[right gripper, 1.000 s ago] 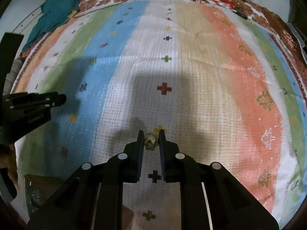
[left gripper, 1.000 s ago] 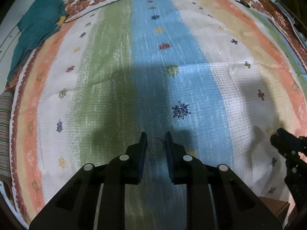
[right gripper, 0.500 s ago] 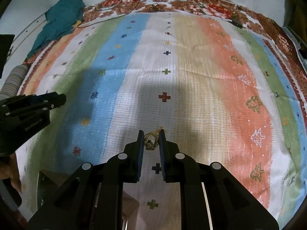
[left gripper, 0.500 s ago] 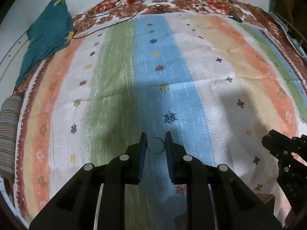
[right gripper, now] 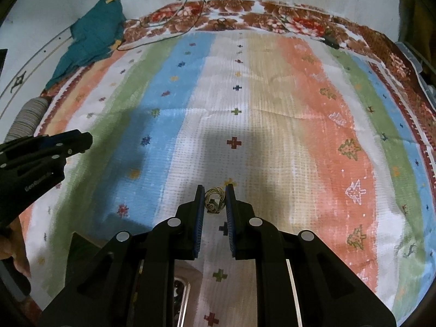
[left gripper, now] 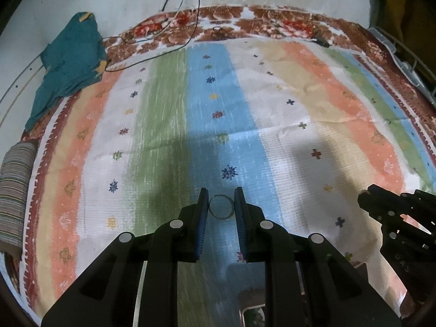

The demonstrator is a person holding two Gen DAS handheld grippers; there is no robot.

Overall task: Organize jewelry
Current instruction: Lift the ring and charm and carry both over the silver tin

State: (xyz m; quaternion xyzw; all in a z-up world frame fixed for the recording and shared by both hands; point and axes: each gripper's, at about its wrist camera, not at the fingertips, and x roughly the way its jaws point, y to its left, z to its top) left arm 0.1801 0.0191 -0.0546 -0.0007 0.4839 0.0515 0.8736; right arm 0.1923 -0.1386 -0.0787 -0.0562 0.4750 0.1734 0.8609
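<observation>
My left gripper (left gripper: 220, 201) is shut on a thin metal ring (left gripper: 221, 207), a plain hoop pinched between the blue pads above the striped bedspread (left gripper: 174, 114). In the right wrist view, my right gripper (right gripper: 215, 197) is shut on a gold twisted earring (right gripper: 215, 201) that hangs between its pads. Each gripper shows in the other's view: the right one (left gripper: 381, 207) at the right edge, the left one (right gripper: 54, 147) at the left edge. Both are held off the cloth.
A teal cloth (left gripper: 68, 65) lies at the far left corner, with black cables (left gripper: 152, 41) beside it. A striped roll (left gripper: 13, 190) sits at the left edge. A box with a shiny rim (right gripper: 182, 297) shows below the right gripper. A person's hand (right gripper: 16, 259) is at lower left.
Both grippers have risen with their pieces still held; more of the bedspread and the far wall comes into view. The jaws have not changed.
</observation>
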